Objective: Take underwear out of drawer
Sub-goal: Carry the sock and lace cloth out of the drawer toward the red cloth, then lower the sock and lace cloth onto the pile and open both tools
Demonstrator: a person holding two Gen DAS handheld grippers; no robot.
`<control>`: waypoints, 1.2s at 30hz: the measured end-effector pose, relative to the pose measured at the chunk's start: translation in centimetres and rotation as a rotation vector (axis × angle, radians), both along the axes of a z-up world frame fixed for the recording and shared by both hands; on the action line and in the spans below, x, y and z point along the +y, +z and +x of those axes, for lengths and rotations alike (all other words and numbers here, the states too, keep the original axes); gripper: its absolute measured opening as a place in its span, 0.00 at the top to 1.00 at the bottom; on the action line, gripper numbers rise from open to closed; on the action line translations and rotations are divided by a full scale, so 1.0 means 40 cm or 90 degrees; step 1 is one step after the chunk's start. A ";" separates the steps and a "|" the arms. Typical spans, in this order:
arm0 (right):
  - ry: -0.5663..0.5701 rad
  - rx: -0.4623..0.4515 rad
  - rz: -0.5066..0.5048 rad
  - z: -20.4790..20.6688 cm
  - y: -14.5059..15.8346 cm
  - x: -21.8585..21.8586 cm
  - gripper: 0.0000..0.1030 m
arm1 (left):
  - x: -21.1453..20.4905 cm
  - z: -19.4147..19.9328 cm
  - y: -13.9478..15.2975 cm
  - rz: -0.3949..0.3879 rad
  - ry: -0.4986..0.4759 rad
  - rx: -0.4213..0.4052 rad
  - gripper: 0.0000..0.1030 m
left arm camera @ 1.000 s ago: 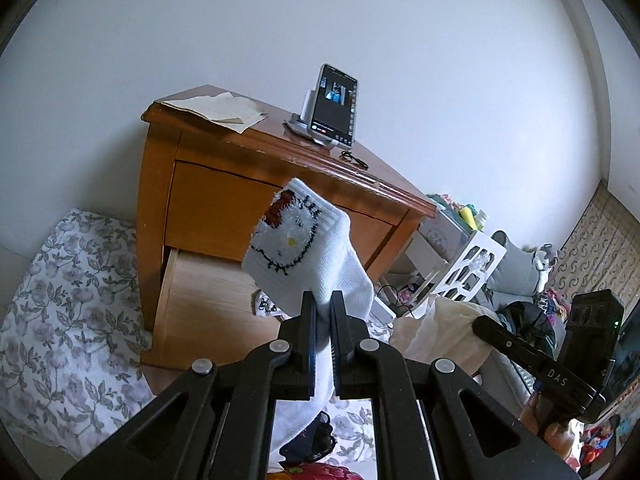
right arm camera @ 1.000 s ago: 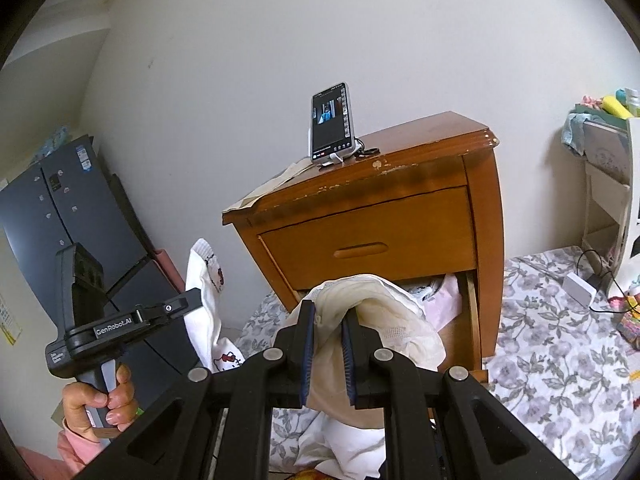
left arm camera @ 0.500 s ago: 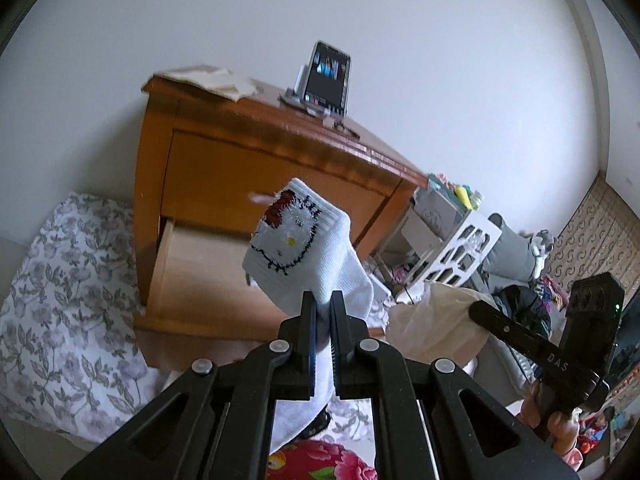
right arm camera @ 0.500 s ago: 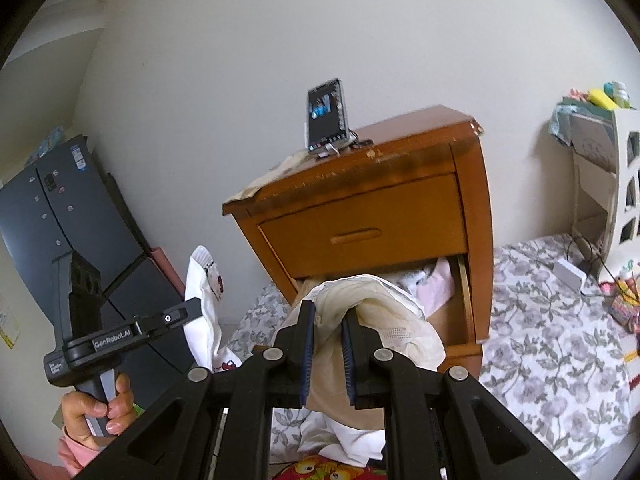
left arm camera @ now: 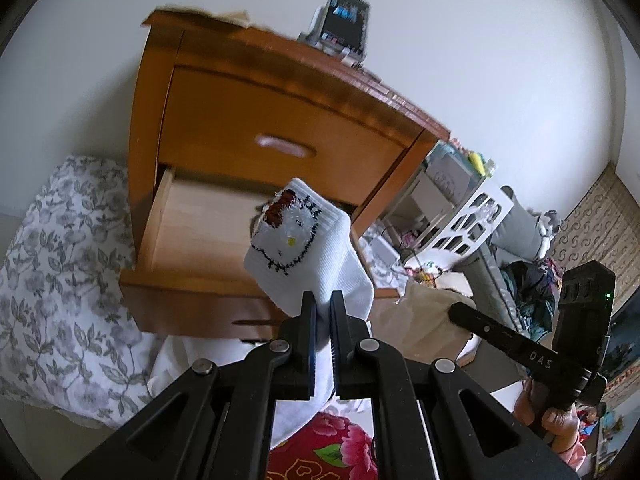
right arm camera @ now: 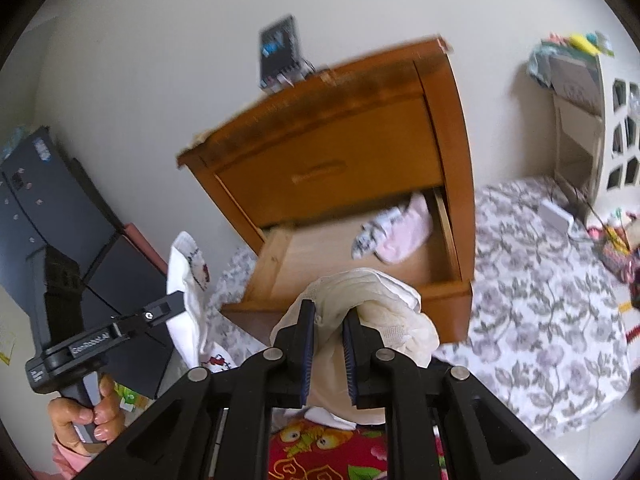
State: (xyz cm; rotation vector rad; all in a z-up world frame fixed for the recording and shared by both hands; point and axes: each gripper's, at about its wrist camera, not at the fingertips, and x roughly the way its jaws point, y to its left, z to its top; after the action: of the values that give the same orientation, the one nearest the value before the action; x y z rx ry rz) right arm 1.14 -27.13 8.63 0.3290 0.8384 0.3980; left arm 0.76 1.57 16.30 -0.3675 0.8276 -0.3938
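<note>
My left gripper [left arm camera: 322,306] is shut on a white sock [left arm camera: 308,248] with a cartoon cat face, held up in front of the open lower drawer [left arm camera: 200,236] of a wooden nightstand [left arm camera: 256,108]. My right gripper [right arm camera: 329,314] is shut on cream-coloured underwear [right arm camera: 384,308] bunched over its fingers, also in front of the drawer [right arm camera: 340,252]. A pink and patterned garment [right arm camera: 394,232] lies in the drawer's back right corner. The right wrist view catches the left gripper [right arm camera: 176,306] with the sock [right arm camera: 188,276] at the left.
A phone on a stand [left arm camera: 344,24] sits on the nightstand top. Floral bedding [right arm camera: 536,304] lies at both sides. A white cut-out shelf [left arm camera: 472,216] stands at the right, a dark cabinet [right arm camera: 44,216] at the left. Red flowered fabric [left arm camera: 332,452] lies below the grippers.
Both grippers have risen and tilted down with their garments still held, so the drawer's inside and the pink garment now show. The views are blurred by motion.
</note>
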 end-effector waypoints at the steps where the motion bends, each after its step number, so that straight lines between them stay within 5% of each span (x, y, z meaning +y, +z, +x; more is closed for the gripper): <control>1: 0.002 0.011 -0.003 0.004 -0.013 0.003 0.85 | -0.001 0.003 -0.008 0.001 -0.001 0.006 0.94; 21: 0.021 0.186 -0.052 0.105 -0.273 0.059 0.85 | -0.034 0.101 -0.276 0.030 -0.015 0.199 0.94; 36: 0.024 0.235 -0.077 0.151 -0.352 0.080 0.84 | -0.043 0.142 -0.376 0.044 -0.016 0.262 0.94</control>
State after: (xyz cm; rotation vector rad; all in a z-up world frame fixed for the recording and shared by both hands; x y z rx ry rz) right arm 7.18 -23.94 -5.46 0.2782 1.2259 0.3238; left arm 6.45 -0.16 1.25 -0.3798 1.2459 -0.3145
